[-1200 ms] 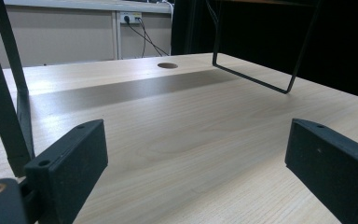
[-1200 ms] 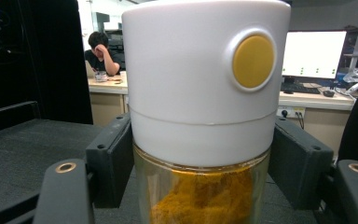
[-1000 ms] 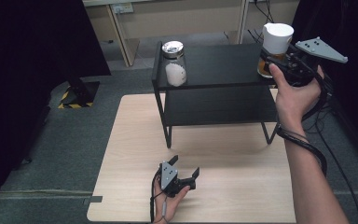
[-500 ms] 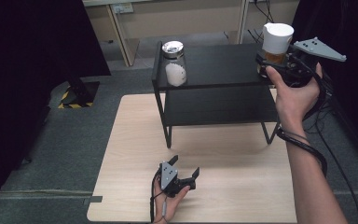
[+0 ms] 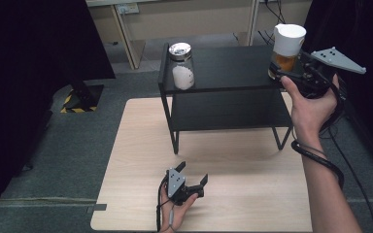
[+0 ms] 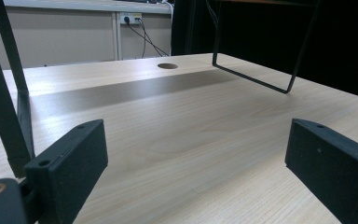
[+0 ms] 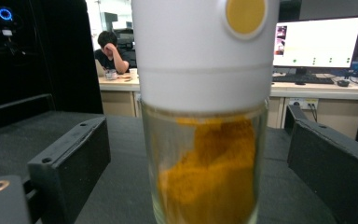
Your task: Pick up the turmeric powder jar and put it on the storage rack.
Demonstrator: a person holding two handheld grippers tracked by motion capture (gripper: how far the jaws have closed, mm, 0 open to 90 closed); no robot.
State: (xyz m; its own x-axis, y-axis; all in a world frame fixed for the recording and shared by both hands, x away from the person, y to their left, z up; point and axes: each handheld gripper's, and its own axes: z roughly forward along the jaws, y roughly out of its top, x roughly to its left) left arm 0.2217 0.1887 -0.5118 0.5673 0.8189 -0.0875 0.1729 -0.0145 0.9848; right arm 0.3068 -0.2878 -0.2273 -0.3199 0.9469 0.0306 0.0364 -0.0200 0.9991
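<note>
Right gripper (image 5: pixel 284 74), high view: jaws spread either side of the spice jar (image 5: pixel 287 48), which stands upright at the right end of the black shelf (image 5: pixel 233 68), evidently set down there; a second jar (image 5: pixel 181 65) stands well apart at the left end. Left gripper (image 5: pixel 194 180) rests idle on the table (image 5: pixel 252 194). Left gripper view: jaws apart, nothing between. Right gripper view: jar (image 7: pixel 205 116) between the pads (image 7: pixel 74 154), gaps visible both sides, not clamped.

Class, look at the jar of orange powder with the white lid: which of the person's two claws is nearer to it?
The right claw: its open jaws stand either side of the orange-powder jar on the black shelf, pads not touching. The left claw rests low on the wooden table, far from it.
</note>
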